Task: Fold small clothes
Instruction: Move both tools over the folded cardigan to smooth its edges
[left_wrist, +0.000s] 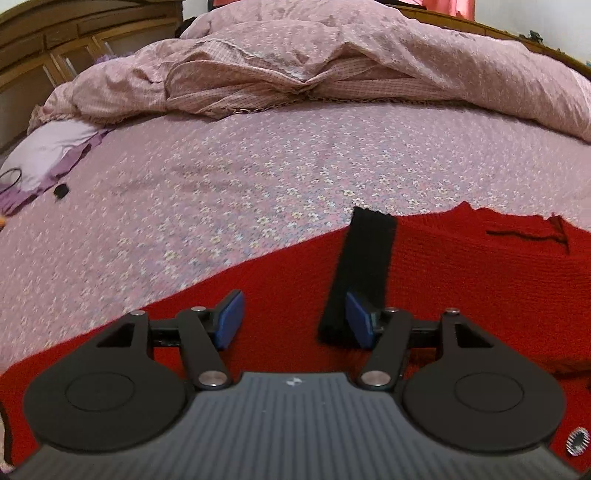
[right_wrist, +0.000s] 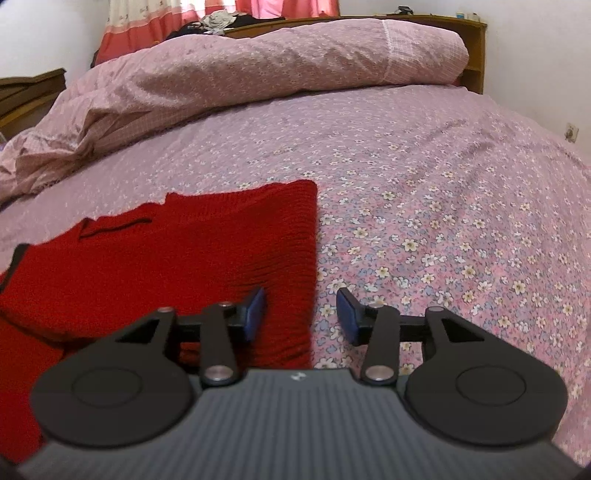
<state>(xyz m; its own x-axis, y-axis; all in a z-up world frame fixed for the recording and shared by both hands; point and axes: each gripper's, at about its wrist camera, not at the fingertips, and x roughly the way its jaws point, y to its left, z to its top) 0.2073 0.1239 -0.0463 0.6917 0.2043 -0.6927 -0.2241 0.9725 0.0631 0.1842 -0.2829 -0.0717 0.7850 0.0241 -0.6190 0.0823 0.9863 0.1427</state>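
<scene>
Two views: red sweater (left_wrist: 461, 273) near edge hidden behind hand-held grippers.

No readable text, label, brand or number anywhere in either wrist view.

The sweater (right_wrist: 155, 258) lies on the bedsheet (right_wrist: 424, 206) at the near side of the bed, a strap (left_wrist: 364, 266) resting on it, with the bunched quilt (right_wrist: 258, 70) behind along the headboard (right_wrist: 474, 55).
</scene>
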